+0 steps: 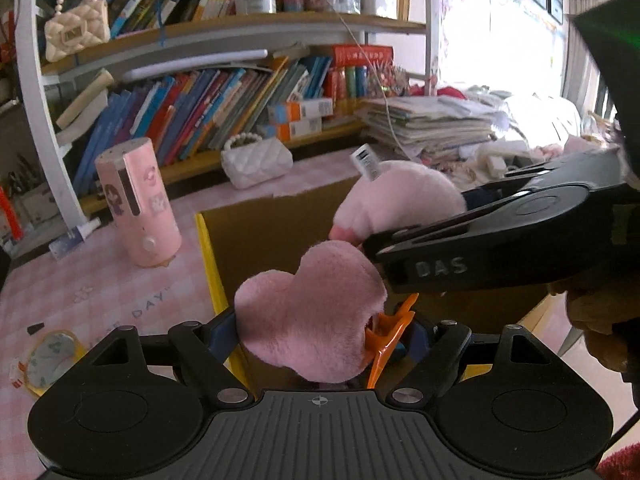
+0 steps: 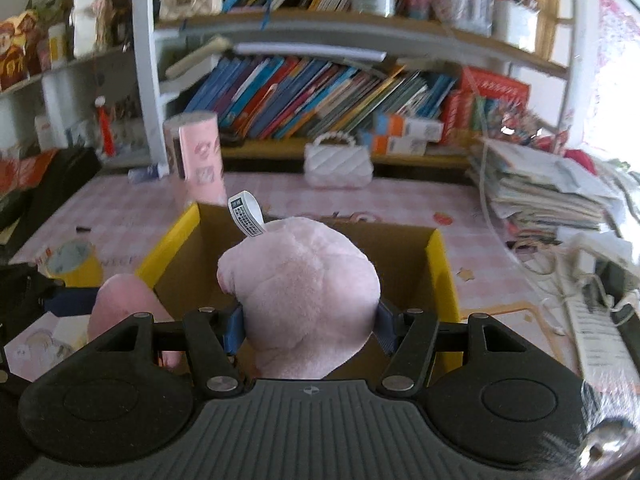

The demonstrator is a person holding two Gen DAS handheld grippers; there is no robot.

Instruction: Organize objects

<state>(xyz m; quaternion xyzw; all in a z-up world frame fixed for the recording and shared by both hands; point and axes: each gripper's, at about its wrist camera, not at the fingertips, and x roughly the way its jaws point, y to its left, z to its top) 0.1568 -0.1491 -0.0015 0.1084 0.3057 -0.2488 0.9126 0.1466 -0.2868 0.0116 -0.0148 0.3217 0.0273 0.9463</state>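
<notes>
My left gripper (image 1: 320, 332) is shut on a darker pink plush toy (image 1: 308, 316) with orange plastic feet (image 1: 390, 330), held over the near left edge of an open cardboard box (image 1: 272, 240). My right gripper (image 2: 310, 324) is shut on a pale pink plush toy (image 2: 308, 296) with a white label (image 2: 244, 216), held above the box (image 2: 400, 248). In the left wrist view the right gripper (image 1: 362, 246) reaches in from the right with the pale plush (image 1: 400, 200). The darker plush shows at the left of the right wrist view (image 2: 120, 308).
The box has yellow flaps (image 2: 172, 240) and stands on a pink checked tablecloth (image 1: 100, 288). A pink cylinder (image 1: 138, 208), a white quilted purse (image 1: 256, 160), a tape roll (image 1: 52, 356), stacked papers (image 1: 432, 124) and a bookshelf (image 1: 224, 100) surround it.
</notes>
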